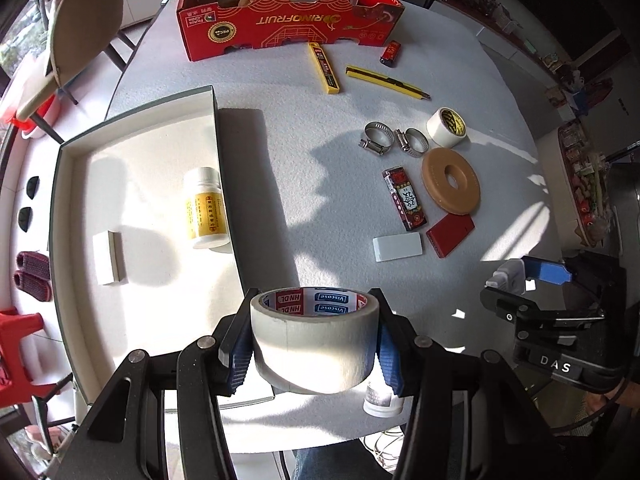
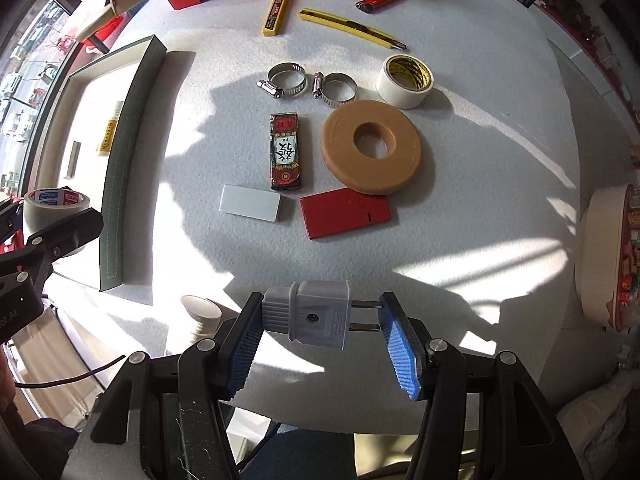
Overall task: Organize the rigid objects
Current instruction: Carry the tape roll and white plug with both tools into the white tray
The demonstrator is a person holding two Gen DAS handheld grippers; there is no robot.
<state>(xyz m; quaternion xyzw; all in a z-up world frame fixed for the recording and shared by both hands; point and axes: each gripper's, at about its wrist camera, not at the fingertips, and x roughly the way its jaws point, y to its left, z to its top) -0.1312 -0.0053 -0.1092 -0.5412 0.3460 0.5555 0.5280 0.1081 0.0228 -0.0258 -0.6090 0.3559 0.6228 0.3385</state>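
My left gripper (image 1: 314, 344) is shut on a cream roll of masking tape (image 1: 316, 340), held above the table beside the white tray (image 1: 136, 120); the same roll (image 2: 52, 208) shows at the left of the right wrist view. In the tray lie a white pill bottle (image 1: 206, 208) and a small white block (image 1: 107, 258). My right gripper (image 2: 322, 324) is shut on a grey plug adapter (image 2: 310, 314), gripped end to end with its prongs against the right pad. In the left wrist view that adapter (image 1: 510, 276) appears at the right.
On the white table lie two hose clamps (image 2: 288, 80), a second tape roll (image 2: 404, 80), a tan disc (image 2: 372, 146), a patterned pack (image 2: 286, 150), a white block (image 2: 250, 208), a red card (image 2: 346, 212), yellow cutters (image 2: 352, 28), a lighter (image 2: 380, 0). A red cardboard box (image 1: 280, 20) stands behind. A white bottle (image 2: 200, 316) stands at the near edge.
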